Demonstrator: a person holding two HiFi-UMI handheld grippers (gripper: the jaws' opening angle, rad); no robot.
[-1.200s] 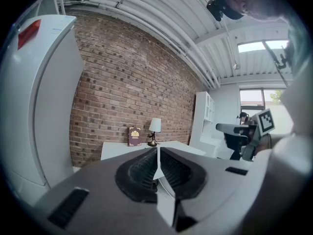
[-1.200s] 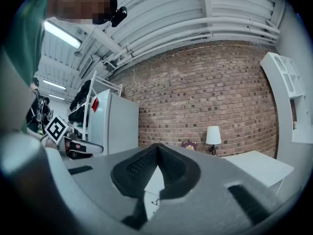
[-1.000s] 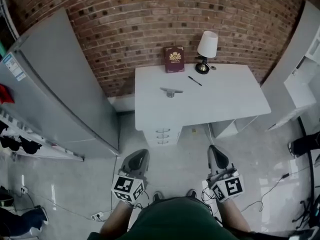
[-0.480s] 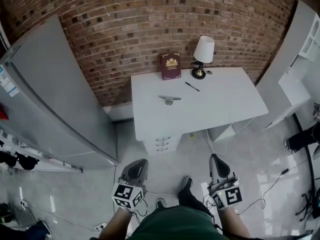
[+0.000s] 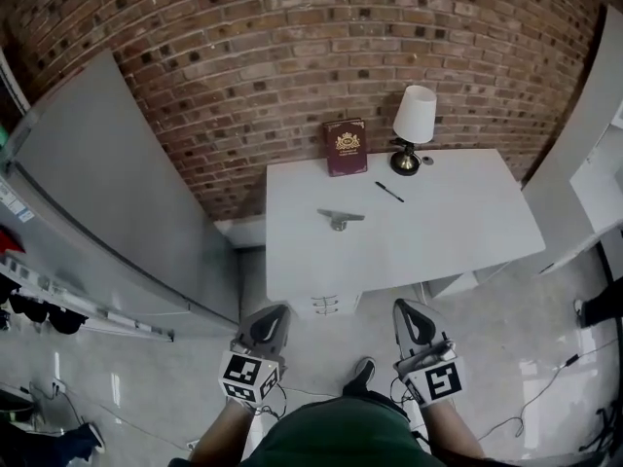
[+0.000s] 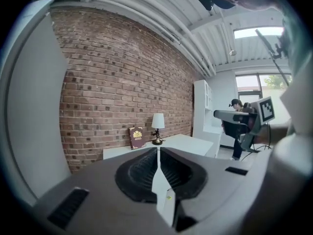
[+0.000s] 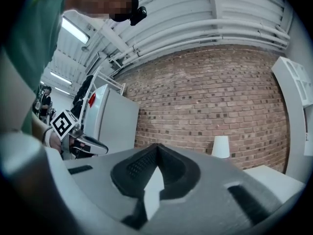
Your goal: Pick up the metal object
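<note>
The metal object (image 5: 340, 219), a small grey T-shaped piece, lies on the white table (image 5: 438, 232) left of its middle. My left gripper (image 5: 273, 313) and right gripper (image 5: 407, 310) hang low over the floor in front of the table's near edge, well short of the object. In both gripper views the jaws meet with nothing between them: left gripper (image 6: 158, 151), right gripper (image 7: 156, 147). The left gripper view shows the table (image 6: 188, 142) edge-on, and the metal object cannot be made out there.
A dark red book (image 5: 346, 147) leans on the brick wall beside a white-shaded lamp (image 5: 414, 123), with a black pen (image 5: 389, 192) nearby. A drawer unit (image 5: 325, 305) sits under the table. A grey fridge (image 5: 107, 193) stands left, a white shelf unit (image 5: 594, 134) right.
The table sits lower and nearer in the head view, and the grippers have drawn closer to its front edge. Both grippers stay shut and empty.
</note>
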